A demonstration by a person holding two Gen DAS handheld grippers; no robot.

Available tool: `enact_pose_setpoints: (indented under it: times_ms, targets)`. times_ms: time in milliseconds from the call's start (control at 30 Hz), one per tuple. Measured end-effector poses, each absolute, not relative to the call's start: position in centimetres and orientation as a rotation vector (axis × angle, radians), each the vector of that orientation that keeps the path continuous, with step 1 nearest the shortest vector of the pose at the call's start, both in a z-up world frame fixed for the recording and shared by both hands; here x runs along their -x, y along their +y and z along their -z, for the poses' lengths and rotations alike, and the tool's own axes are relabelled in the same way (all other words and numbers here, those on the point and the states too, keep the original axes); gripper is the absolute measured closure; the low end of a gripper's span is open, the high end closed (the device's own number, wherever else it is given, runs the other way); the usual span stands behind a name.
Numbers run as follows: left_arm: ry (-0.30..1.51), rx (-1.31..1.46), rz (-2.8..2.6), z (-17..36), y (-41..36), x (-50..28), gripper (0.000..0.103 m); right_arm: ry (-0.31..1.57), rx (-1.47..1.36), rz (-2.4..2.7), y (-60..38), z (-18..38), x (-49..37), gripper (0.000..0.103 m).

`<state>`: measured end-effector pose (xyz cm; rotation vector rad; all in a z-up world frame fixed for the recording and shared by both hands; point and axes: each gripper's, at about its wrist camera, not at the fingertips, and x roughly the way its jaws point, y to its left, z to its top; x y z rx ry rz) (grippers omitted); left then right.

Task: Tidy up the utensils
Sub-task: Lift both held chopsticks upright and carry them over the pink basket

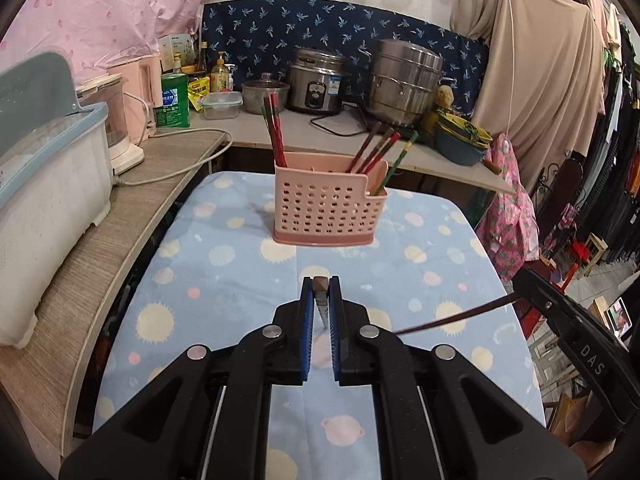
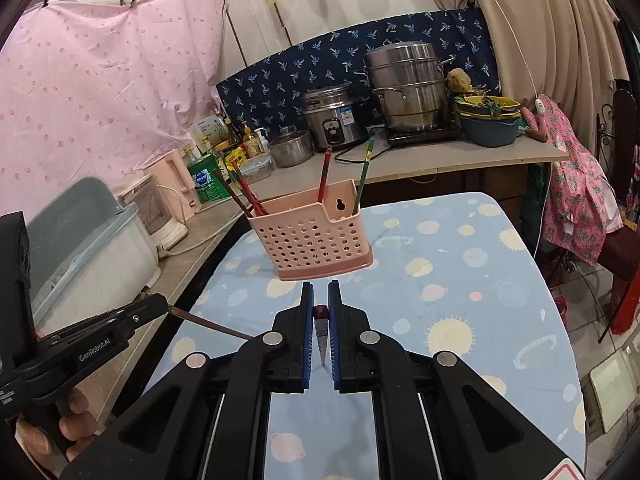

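A pink perforated utensil holder (image 1: 328, 208) (image 2: 316, 240) stands on the blue planet-print tablecloth (image 1: 224, 280), with several red, brown and green chopsticks (image 1: 274, 128) (image 2: 240, 188) leaning in its compartments. My left gripper (image 1: 321, 280) hovers above the cloth in front of the holder, shut on a brown chopstick (image 1: 320, 292) seen end-on. My right gripper (image 2: 320, 286) is shut on a dark red chopstick (image 2: 320, 314), also in front of the holder. Each gripper shows in the other's view: the right gripper (image 1: 524, 280) with its chopstick (image 1: 452, 318), the left gripper (image 2: 158, 306) with its chopstick (image 2: 212, 324).
A wooden counter (image 1: 132, 216) runs along the left with a white lidded bin (image 1: 48, 184) and a cable. Behind the table a shelf holds a rice cooker (image 1: 316, 80), steel pots (image 1: 404, 80), bottles and stacked bowls (image 1: 460, 140). Clothes hang at right.
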<state>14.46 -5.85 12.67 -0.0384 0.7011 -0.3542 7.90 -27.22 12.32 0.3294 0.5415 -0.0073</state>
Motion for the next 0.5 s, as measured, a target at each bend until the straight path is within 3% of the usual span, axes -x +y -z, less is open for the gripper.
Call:
enact_pose_setpoints:
  times_ms: [500]
  targets:
    - [0.615, 0.069, 0.354, -18.2, -6.8, -20.6, 0.096, 0.456, -0.357, -0.061, -28.3, -17.0, -14.7, 0.096]
